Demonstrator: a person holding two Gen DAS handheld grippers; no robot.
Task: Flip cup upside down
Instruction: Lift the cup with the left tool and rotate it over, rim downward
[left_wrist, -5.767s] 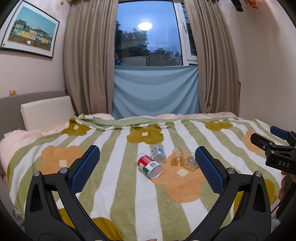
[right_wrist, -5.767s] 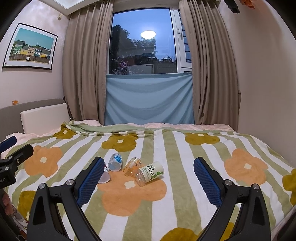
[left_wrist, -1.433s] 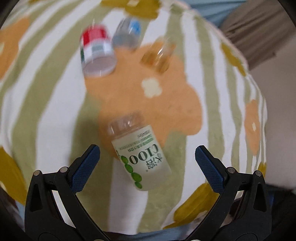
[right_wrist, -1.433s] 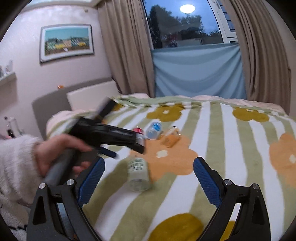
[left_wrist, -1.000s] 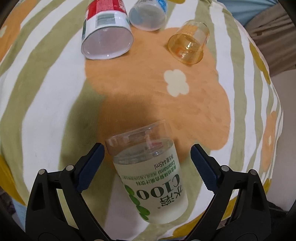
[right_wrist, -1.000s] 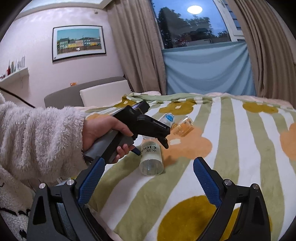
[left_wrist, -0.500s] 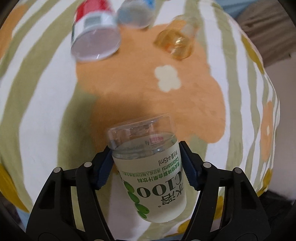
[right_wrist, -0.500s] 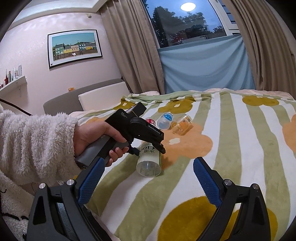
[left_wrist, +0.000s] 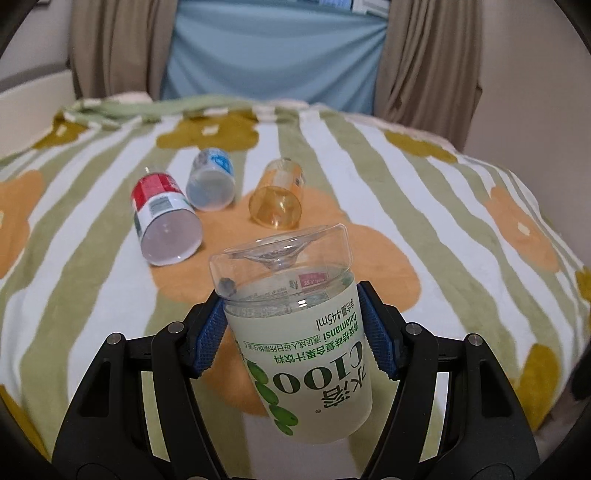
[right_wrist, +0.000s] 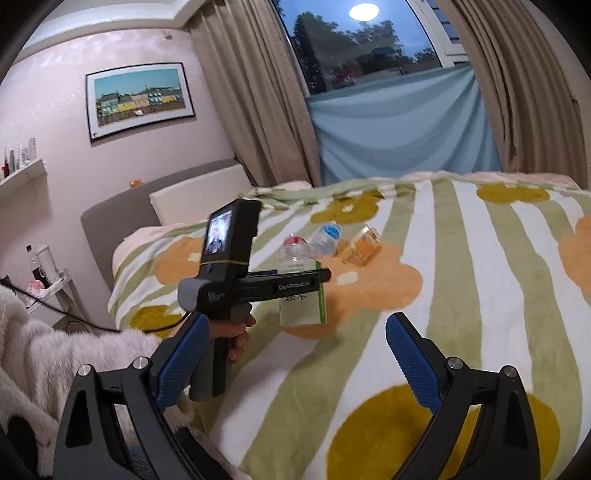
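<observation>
My left gripper (left_wrist: 295, 332) is shut on a clear plastic cup with a pale green C100 label (left_wrist: 306, 362). The cup is held above the bed with its closed base up and its mouth down, tilted a little, the label reading upside down. In the right wrist view the same cup (right_wrist: 301, 295) hangs in the left gripper (right_wrist: 314, 280) over the blanket. My right gripper (right_wrist: 291, 354) is open and empty near the bed's front edge, to the right of the left hand.
Three cups lie on their sides on the striped flower blanket (left_wrist: 443, 221): a red and white one (left_wrist: 162, 218), a blue-labelled clear one (left_wrist: 210, 181) and an amber one (left_wrist: 277, 199). A headboard (right_wrist: 122, 218) stands at the left, curtains and a window behind.
My left gripper closed on the lying C100 cup, lifted it off the blanket and turned it base up. The right gripper stayed open and shifted slightly.
</observation>
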